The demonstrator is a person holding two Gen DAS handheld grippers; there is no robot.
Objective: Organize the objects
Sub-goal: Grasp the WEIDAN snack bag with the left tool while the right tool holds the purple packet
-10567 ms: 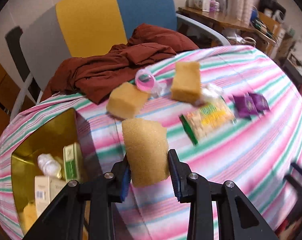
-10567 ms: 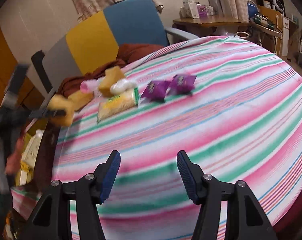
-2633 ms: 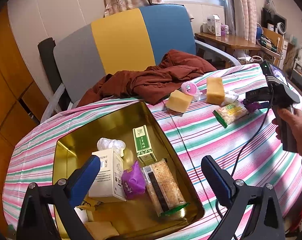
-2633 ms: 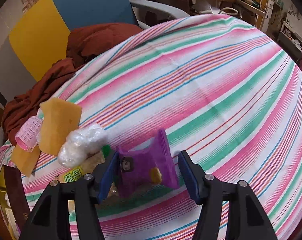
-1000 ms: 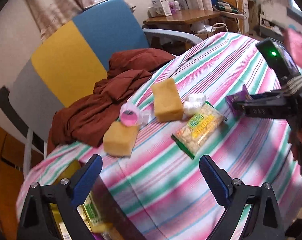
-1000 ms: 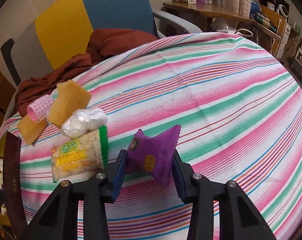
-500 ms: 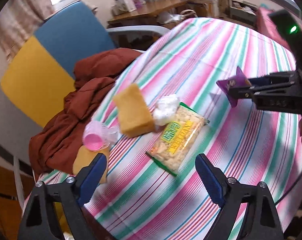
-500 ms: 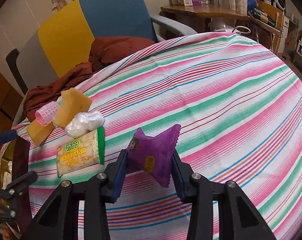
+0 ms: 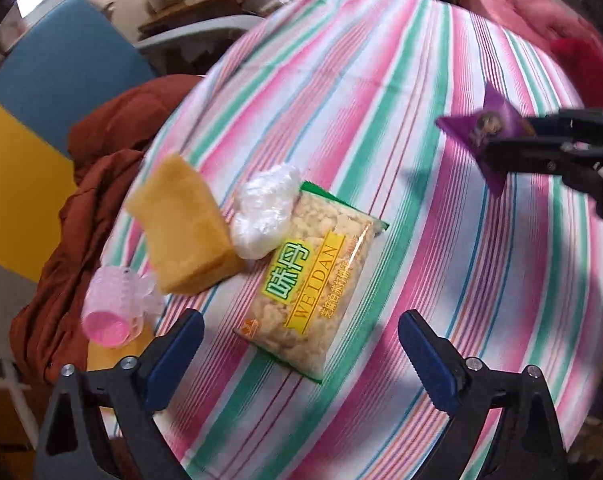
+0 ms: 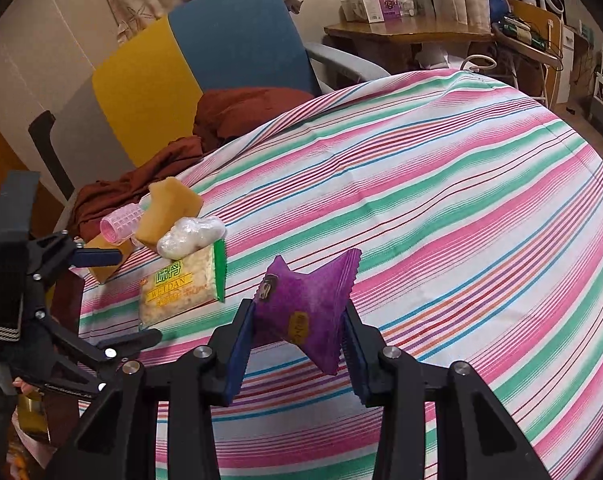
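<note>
- Your right gripper (image 10: 297, 344) clamps a crinkled purple foil snack packet (image 10: 307, 304) above the striped tablecloth (image 10: 441, 216).
- Your left gripper (image 9: 299, 344), jaws just reopened wide and empty, hangs over the clear "WEIDAN" cracker bag (image 9: 313, 280) on that cloth.

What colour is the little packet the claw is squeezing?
Purple, with a small yellow label. The little packet shows best in the right wrist view.

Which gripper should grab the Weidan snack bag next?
Left. The left gripper is open and empty, poised right over the snack bag. The right gripper is shut on the purple packet, off to the side.
</note>
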